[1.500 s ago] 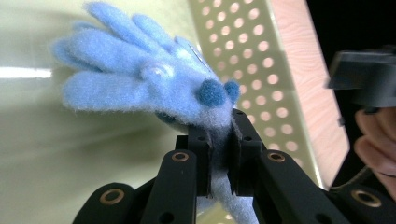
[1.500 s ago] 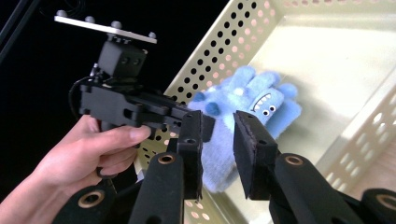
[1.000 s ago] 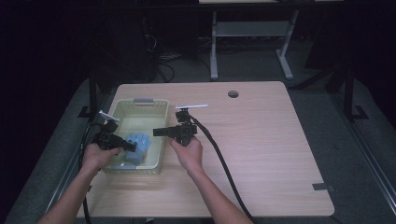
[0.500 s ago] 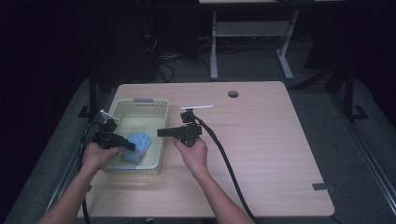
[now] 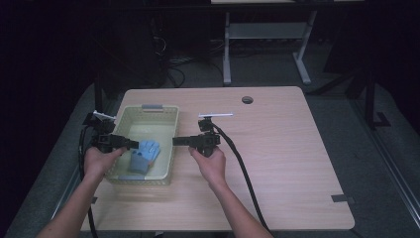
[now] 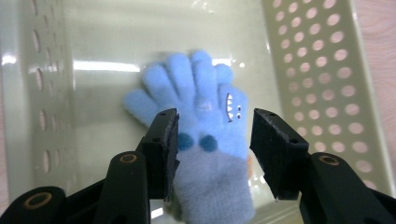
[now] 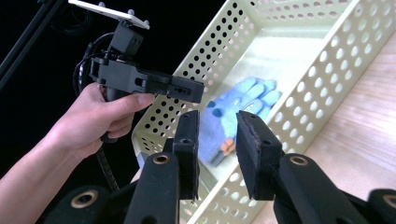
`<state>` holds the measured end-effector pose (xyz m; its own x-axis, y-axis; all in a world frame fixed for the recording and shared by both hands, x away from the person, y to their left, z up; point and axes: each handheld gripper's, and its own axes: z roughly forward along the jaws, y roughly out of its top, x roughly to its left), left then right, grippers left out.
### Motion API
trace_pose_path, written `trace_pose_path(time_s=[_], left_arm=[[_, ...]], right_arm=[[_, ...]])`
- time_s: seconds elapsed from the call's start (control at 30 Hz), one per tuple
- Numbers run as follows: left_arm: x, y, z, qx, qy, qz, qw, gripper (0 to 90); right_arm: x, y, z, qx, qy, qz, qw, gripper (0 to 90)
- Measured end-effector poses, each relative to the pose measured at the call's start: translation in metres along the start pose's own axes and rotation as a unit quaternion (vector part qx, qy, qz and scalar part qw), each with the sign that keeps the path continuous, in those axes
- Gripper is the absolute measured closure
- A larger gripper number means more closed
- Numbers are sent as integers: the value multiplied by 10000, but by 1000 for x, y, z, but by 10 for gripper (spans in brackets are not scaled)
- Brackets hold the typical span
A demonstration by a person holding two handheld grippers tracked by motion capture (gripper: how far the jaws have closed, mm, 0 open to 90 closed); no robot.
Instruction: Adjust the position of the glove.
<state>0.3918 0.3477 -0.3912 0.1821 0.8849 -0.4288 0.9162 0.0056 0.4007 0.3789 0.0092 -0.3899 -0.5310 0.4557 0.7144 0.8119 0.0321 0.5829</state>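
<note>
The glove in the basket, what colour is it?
Light blue glove with a greyer cuff and darker blue dots, clearest in the left gripper view.

I see a light wooden table with rounded corners (image 5: 297, 163); on it rests 1 pale yellow-green perforated plastic basket (image 5: 168, 124), near its left edge, and 2 cables.

One pale green perforated basket (image 5: 148, 111) sits on one wooden table (image 5: 287, 148). Inside it lies one blue knit glove (image 6: 205, 140) (with two dark blue dots). Two hand-held grippers are present, the left gripper (image 5: 132, 144) and the right gripper (image 5: 177, 141).
</note>
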Motion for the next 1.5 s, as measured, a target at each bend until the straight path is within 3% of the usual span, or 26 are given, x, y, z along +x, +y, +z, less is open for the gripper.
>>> trace_pose_path(time_s=[0.23,0.4,0.6,0.73,1.33,1.5], left_arm=[[-7,0,-2,-139,-135,143,9997,503],[-13,1,-8,-356,-303,135,9988,487],[-21,2,-9,-423,-444,255,9978,456],[-30,2,-10,-540,-660,356,9957,435],[-64,4,-5,-633,-1026,691,9903,393],[-68,4,-3,-630,-1100,735,9892,382]], right_arm=[[-7,-3,-11,-71,-36,83,9999,670],[-12,-5,-19,-100,-77,117,9999,656],[-17,-4,-30,-151,-108,145,9997,638],[-21,-6,-37,-200,-163,180,9995,628],[-36,-10,-70,-464,-308,278,9981,536],[-40,-12,-79,-536,-316,320,9975,487]])
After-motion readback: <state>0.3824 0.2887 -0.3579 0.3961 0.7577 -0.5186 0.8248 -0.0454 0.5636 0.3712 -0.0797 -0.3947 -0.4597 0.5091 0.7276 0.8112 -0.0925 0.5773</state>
